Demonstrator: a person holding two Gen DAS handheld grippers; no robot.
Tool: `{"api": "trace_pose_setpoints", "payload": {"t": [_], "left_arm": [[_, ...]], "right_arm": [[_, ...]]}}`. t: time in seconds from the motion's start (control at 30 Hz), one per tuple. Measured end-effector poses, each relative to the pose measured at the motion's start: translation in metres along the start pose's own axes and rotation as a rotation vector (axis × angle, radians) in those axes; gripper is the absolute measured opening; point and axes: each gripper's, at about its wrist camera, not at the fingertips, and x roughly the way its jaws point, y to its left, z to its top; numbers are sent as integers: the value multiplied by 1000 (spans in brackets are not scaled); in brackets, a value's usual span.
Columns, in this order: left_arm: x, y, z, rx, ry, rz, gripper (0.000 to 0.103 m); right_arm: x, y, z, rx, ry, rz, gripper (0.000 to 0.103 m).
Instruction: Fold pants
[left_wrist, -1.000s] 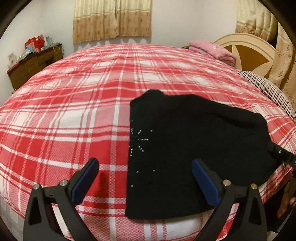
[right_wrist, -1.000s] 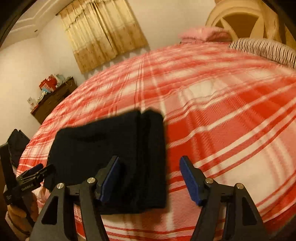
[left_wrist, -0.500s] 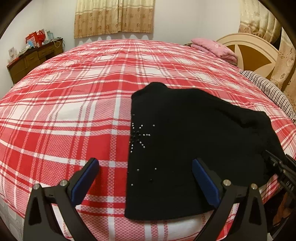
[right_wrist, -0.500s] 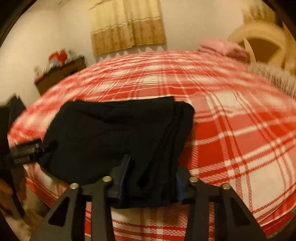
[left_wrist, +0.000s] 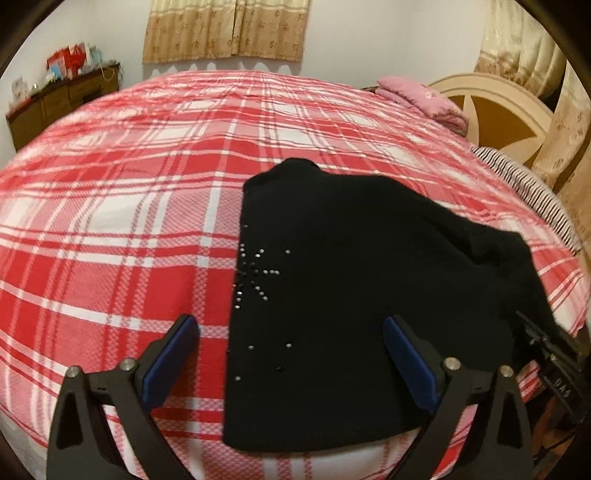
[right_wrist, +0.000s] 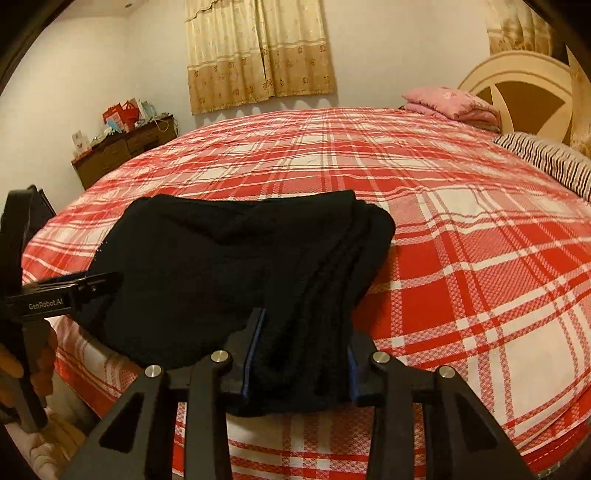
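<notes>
Right gripper (right_wrist: 299, 354) clamps the black pants' (right_wrist: 229, 266) near-edge folds on the bed (right_wrist: 480, 258).

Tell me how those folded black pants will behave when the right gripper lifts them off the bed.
The pants are probably floppy: the fabric sags in soft ridges where the right gripper pinches the stacked edge. Lifted from that end alone, the layers would likely droop and unfold. On the bed they should drag rather than slide, since both cloths look textured. The left gripper is open over the other end.
</notes>
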Motion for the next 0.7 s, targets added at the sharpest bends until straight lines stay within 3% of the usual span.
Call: {"api": "trace_pose_setpoints", "payload": {"t": [0.03,0.07,0.17,0.27,0.33,0.53,0.7], "left_arm": [[-2,-2,0,12,-5,-33,75],[-4,-7,0,32,-6,-48,68],[-8,-19,-1,91,-27,-17,57],[-11,-30,-3,136,-42,-5,35],[-13,-36,-2,162,-51,20,28],[-11,-33,2,150,-46,37,26],[-10,-33,1,139,-44,52,34]], "right_arm": [[0,0,0,2,0,1,39],[0,0,0,3,-1,1,39],[0,-1,0,9,0,4,39],[1,-2,0,13,1,6,39],[1,-2,0,13,1,5,39],[0,-3,0,19,-1,12,39],[0,-5,-1,31,-4,20,39]]}}
